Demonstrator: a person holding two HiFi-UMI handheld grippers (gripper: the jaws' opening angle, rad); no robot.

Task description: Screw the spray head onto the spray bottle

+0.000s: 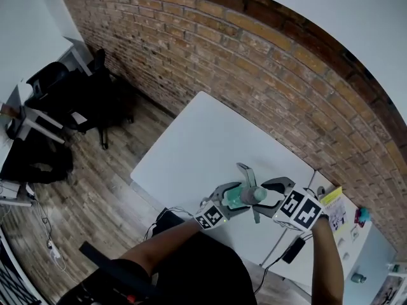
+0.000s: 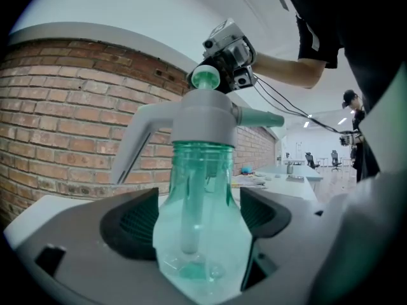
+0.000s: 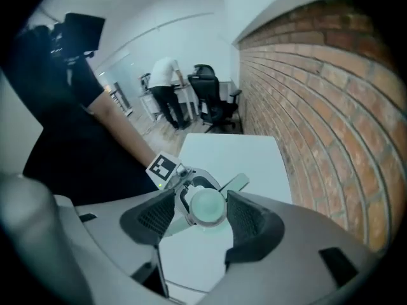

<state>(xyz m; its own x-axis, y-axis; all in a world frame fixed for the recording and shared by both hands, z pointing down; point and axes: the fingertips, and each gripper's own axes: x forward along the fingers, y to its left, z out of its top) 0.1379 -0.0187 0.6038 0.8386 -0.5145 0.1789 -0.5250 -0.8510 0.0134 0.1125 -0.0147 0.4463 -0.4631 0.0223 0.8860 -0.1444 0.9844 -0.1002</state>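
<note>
Here, the translucent green spray bottle [image 2: 200,221] is seen upright with a pale dip tube [image 2: 189,202] running down inside it; whether any liquid is in it cannot be told. The grey spray head [image 2: 200,116] is seated on its neck, with the trigger slanting toward 7 o'clock and the nozzle pointing to 3 o'clock in the left gripper view. A white table [image 1: 210,138] is set against a brick wall [image 1: 254,62], with wooden flooring [image 1: 95,183] and a black chair [image 1: 76,94] toward 9 o'clock. The bottle is clamped at its body by the left gripper [image 2: 198,224], above the table's edge at 5 o'clock in the head view. The right gripper [image 3: 202,216] is placed at 12 o'clock over the head, its jaws apart and nothing grasped, with the green cap [image 3: 206,207] seen between them.
</note>
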